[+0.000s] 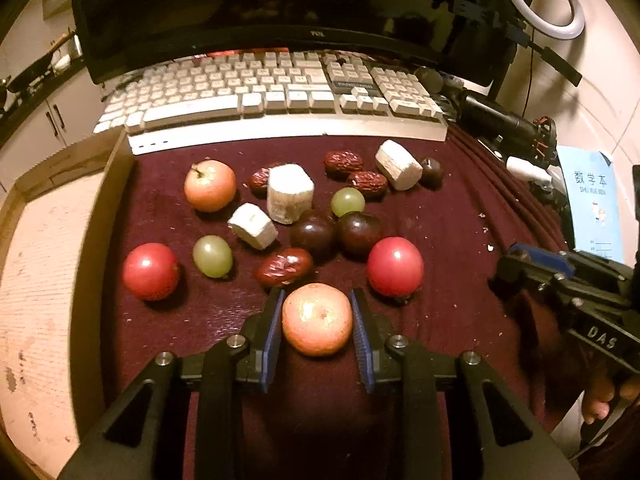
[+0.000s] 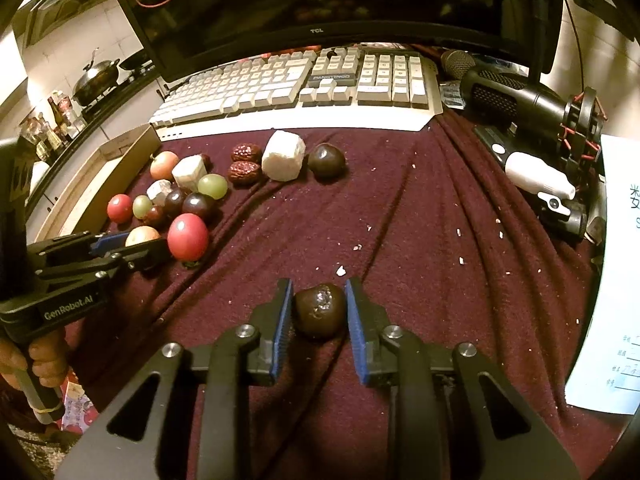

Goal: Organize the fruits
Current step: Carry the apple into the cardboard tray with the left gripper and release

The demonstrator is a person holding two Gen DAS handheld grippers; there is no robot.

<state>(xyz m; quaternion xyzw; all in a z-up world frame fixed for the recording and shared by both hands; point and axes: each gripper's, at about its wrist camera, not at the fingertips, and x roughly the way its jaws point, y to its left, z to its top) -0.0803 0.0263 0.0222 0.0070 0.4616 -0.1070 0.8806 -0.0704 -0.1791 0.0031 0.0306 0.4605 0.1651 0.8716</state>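
Note:
Fruits lie on a dark red cloth (image 1: 448, 240). My left gripper (image 1: 317, 300) has its blue pads on both sides of a small orange-pink apple (image 1: 317, 319), touching or nearly so. Beyond it lie a red tomato (image 1: 395, 266), another tomato (image 1: 151, 271), a green grape (image 1: 213, 256), a red date (image 1: 284, 266), dark plums (image 1: 336, 232), white chunks (image 1: 289, 193) and a second apple (image 1: 209, 185). My right gripper (image 2: 318, 292) is open around a dark brown fruit (image 2: 320, 311), with small gaps each side. The left gripper also shows in the right wrist view (image 2: 132, 246).
A cardboard box (image 1: 52, 264) stands at the left of the cloth. A white keyboard (image 1: 276, 96) and a monitor (image 1: 256, 12) stand behind. A microphone and gear (image 2: 520, 100) and a blue booklet (image 1: 596, 204) lie at the right. White crumbs dot the cloth.

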